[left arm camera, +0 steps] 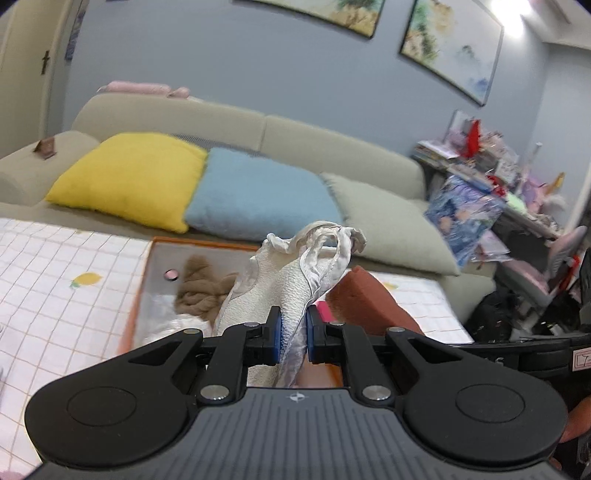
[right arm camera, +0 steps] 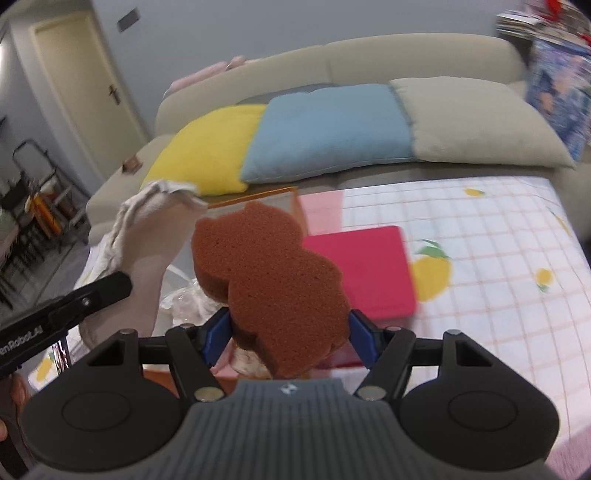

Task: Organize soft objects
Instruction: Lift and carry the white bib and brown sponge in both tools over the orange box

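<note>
The walls (left arm camera: 280, 74) are pale grey-blue. On them hang two framed landscape paintings (left arm camera: 454, 48), and a bright ceiling light (left arm camera: 517, 14) shines at the top right. A beige sofa (left arm camera: 332, 144) stands along the wall, with a yellow cushion (left arm camera: 129, 177), a blue cushion (left arm camera: 258, 195) and a grey-green cushion (left arm camera: 391, 221) in a row. At the left is a cream door (right arm camera: 85, 81). A cluttered shelf (left arm camera: 480, 162) stands right of the sofa.
</note>
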### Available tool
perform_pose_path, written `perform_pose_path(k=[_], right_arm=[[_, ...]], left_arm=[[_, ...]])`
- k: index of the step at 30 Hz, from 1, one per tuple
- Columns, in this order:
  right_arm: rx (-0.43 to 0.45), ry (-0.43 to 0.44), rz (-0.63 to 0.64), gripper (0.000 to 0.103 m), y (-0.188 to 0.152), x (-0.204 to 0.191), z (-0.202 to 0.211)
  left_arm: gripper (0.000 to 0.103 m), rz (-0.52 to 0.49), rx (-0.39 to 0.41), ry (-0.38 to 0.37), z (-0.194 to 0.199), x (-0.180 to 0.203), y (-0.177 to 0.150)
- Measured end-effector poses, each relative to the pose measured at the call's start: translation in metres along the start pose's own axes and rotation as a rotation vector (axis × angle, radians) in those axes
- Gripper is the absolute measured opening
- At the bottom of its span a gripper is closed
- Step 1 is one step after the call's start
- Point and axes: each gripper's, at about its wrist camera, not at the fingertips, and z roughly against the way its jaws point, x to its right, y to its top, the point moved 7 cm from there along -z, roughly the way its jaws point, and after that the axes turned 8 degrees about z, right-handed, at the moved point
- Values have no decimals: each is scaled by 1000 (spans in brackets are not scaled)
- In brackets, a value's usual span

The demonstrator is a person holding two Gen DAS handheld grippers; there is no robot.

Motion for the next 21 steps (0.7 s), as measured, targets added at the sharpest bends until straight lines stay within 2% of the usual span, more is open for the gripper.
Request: perform_pose_path(k=[6, 12, 21], right_arm=[[-57, -35, 143, 67, 13, -33, -51], [-120, -39, 186, 67, 19, -40, -91], [-143, -96, 463, 67, 22, -65, -121]], left_arm=[[14, 43, -61, 50, -32, -32, 1], [14, 111, -111, 49, -55, -58, 1], [14, 93, -219, 89, -85, -70, -9]])
